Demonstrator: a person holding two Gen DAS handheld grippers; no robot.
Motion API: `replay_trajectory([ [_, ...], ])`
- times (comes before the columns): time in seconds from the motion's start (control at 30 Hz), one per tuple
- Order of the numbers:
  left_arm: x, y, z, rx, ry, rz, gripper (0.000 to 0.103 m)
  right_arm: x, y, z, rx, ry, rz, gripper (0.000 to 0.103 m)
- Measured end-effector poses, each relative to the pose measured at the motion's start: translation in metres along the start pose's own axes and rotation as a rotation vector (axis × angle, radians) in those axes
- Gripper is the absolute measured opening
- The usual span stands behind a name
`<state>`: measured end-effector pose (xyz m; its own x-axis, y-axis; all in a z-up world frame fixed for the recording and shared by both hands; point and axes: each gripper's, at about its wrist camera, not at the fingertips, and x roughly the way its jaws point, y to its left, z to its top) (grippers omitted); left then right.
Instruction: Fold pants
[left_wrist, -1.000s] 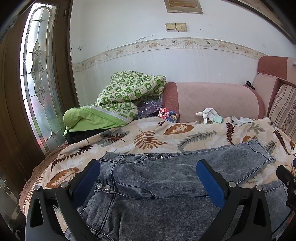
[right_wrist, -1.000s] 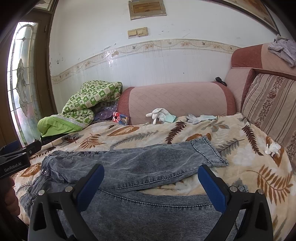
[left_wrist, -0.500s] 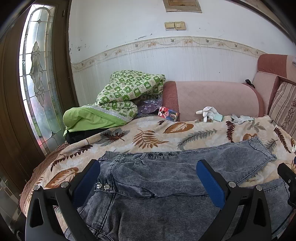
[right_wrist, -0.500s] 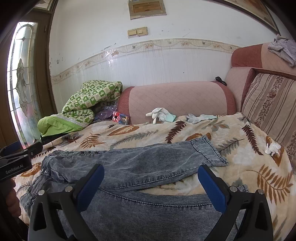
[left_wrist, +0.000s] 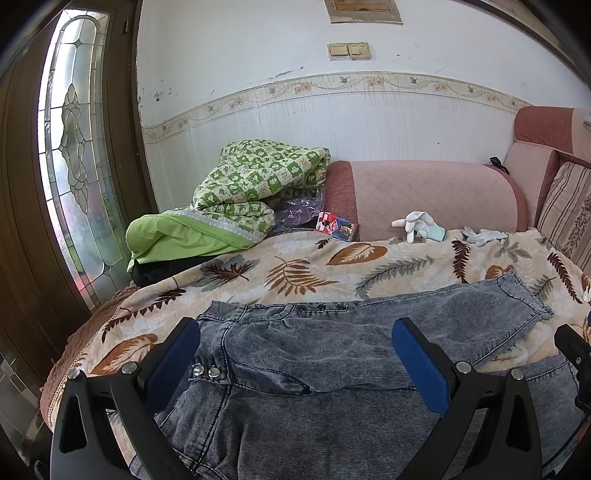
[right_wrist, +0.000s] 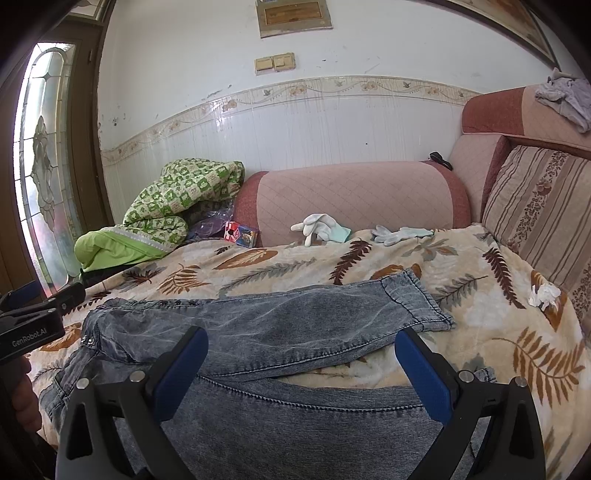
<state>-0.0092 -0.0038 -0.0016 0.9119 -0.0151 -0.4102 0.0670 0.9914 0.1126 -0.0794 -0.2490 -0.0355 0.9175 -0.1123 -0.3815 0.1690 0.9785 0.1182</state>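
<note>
Left wrist view showed the pants (left_wrist: 325, 354), grey-blue washed denim, lying flat on a leaf-print blanket (left_wrist: 295, 266) that covered the sofa seat. The waistband with its metal snaps sat toward the left, and the farther leg ran out to the right, ending in a hem near the blanket's right side. The nearer leg lay below it, separated by a strip of bare blanket. The left hand-held gripper (left_wrist: 295, 354) was spread wide above the hip area, its blue pads apart and holding nothing. In the right wrist view, the right hand-held gripper (right_wrist: 301, 365) was likewise spread wide over the legs, empty; the pants (right_wrist: 280, 325) filled the space between its fingers. The left unit's body appeared at the left edge of that view, near the waistband. Behind the pants, against the pink bolster (right_wrist: 351, 203), lay a white glove (right_wrist: 319, 227) and a second glove (right_wrist: 400, 233). A green checked quilt (left_wrist: 255, 181) was heaped at the far left.
</note>
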Motion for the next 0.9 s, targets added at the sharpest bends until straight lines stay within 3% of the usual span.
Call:
replay_trajectory([
  [0.3, 0.007, 0.005, 0.000, -0.012, 0.012, -0.009, 0.103, 0.006, -0.003, 0.002, -0.003, 0.014, -0.011, 0.102],
  [0.5, 0.041, 0.027, 0.004, -0.031, 0.066, 0.002, 0.103, 0.028, -0.012, 0.015, -0.039, 0.090, -0.113, 0.102],
  [0.63, 0.086, 0.060, 0.013, -0.082, 0.207, -0.004, 0.103, 0.057, -0.027, 0.035, -0.025, 0.154, -0.121, 0.102],
  [0.77, 0.142, 0.095, 0.024, -0.064, 0.382, 0.091, 0.103, 0.105, -0.048, 0.066, -0.013, 0.285, -0.125, 0.102],
  [0.9, 0.186, 0.127, 0.031, -0.144, 0.490, 0.134, 0.103, 0.159, -0.078, 0.090, 0.035, 0.389, -0.130, 0.102],
])
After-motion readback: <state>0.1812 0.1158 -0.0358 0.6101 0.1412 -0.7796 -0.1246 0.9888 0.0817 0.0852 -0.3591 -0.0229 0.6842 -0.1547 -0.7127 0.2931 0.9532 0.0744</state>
